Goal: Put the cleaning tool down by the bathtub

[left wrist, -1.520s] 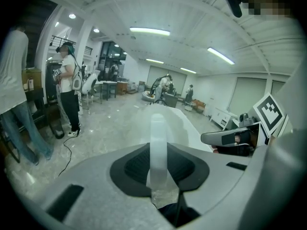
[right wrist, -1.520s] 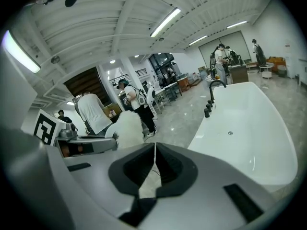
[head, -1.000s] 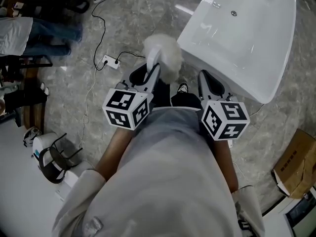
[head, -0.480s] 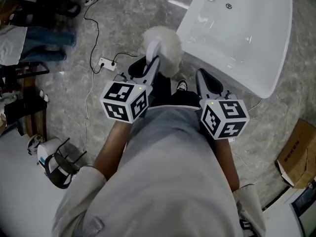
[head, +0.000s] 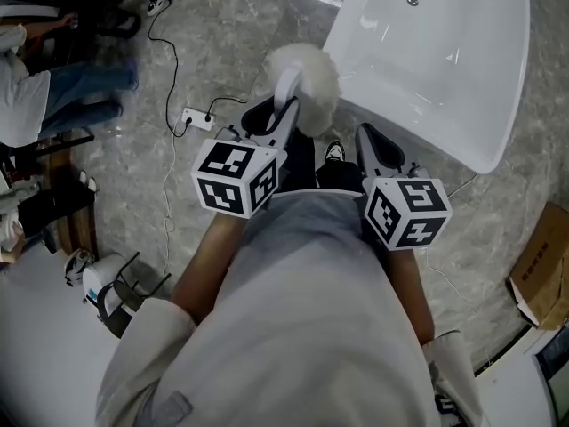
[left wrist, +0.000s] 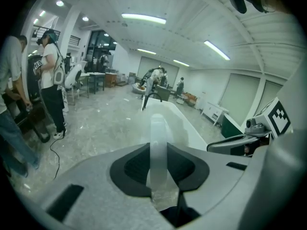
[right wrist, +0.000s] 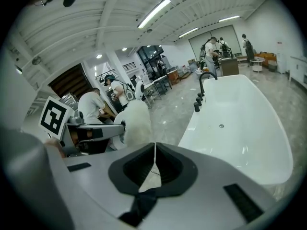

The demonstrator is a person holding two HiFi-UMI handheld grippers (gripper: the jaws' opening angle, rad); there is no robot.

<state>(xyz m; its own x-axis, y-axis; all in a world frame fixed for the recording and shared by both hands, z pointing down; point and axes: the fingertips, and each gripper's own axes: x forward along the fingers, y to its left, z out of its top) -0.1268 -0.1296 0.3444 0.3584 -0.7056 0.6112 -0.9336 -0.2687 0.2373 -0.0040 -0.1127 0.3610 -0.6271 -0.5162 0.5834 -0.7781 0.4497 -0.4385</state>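
1. Left gripper point(head: 283, 118) and its load have drifted a little toward 12 o'clock in the head view versus a second ago. The bathtub point(head: 462, 78) has slid toward 1 o'clock, with more of its far end cut off. A bystander in a white shirt point(head: 22, 96) now shows more at 10 o'clock.
2. Left claw: clamped on the cleaning tool point(head: 307, 74). Its pale translucent handle point(left wrist: 158, 147) runs straight out between the jaws, and the fluffy white head sticks out at 12 o'clock, held above the floor point(head: 222, 43).
3. Right gripper point(head: 375, 145): jaws together, nothing between them. It is level with the left one, at its 3 o'clock.
4. Tool location: in the air, in the left grip. The head is just off the tub's near outer wall, at 9 o'clock of the tub, and I cannot tell whether the fluff brushes the wall.
5. Step in hand (judgement): carrying or positioning the tool beside the tub, with set-down not yet done.
6. Next move likely calls for lowering the left gripper to the bare floor next to the tub wall. The spot should stay clear of the power strip point(head: 197, 116) and its cable at 10 o'clock and of the shoe point(head: 333, 152) below. Then the jaws part once the tool rests.
7. Risk: a long handle may roll or tip when let go.
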